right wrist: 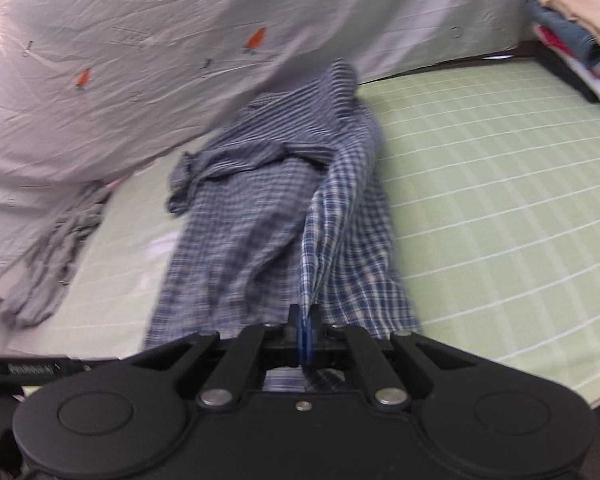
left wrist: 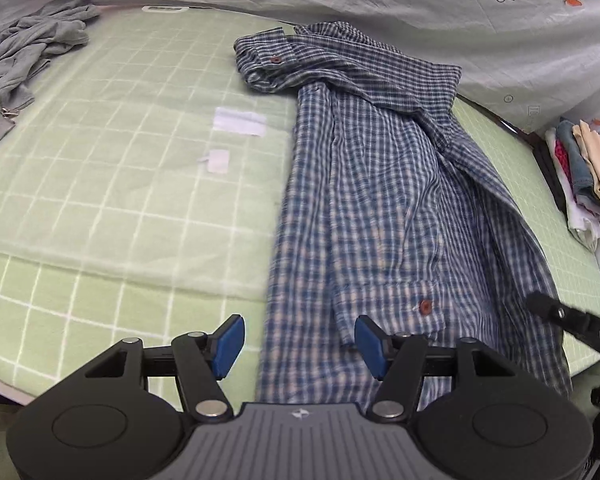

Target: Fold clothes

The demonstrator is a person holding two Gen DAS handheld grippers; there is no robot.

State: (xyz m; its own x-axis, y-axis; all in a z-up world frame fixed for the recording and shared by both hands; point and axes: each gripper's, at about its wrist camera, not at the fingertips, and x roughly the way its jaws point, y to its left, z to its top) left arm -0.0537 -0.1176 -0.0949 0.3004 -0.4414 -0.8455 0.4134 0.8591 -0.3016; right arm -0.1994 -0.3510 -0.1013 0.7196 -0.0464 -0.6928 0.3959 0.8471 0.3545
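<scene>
A blue and white plaid shirt (left wrist: pixel 380 200) lies lengthwise on the green checked bed cover (left wrist: pixel 100 160), collar end far, hem near me. My left gripper (left wrist: pixel 300 344) is open, its blue pads apart just above the shirt's near hem. My right gripper (right wrist: pixel 306 340) is shut on the plaid shirt's (right wrist: pixel 260 220) near edge and lifts a ridge of cloth. Part of the right gripper shows in the left wrist view (left wrist: pixel 572 320) at the right edge.
A crumpled grey zip garment (left wrist: pixel 24 60) lies at the far left of the bed; it shows in the right wrist view (right wrist: pixel 56 256) too. A stack of folded clothes (left wrist: pixel 584 176) sits at the right edge. A white carrot-print sheet (left wrist: pixel 420 8) hangs behind the bed.
</scene>
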